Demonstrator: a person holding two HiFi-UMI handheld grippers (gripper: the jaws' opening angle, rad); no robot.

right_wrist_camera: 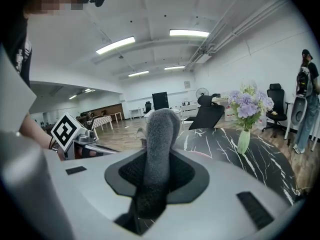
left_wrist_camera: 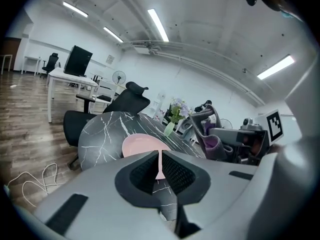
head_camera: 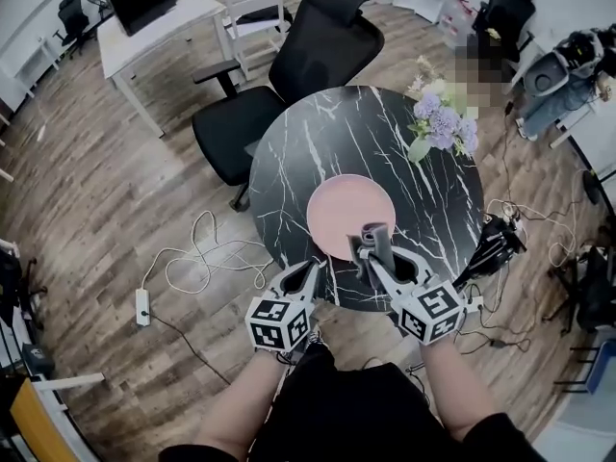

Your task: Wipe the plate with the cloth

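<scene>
Long ceiling strip lights (left_wrist_camera: 159,24) are flooding the room with even, cool white light, so the wooden floor (head_camera: 115,210) and the black marble table (head_camera: 318,133) are showing only soft, faint shadows and a mild sheen rather than hard glare. Both gripper views are bending straight lines strongly toward their edges and fading into black corners, and the head view is curving the room the same way. The grey cloth (right_wrist_camera: 160,134), sitting close to the right gripper view's lens, is looking slightly soft.
</scene>
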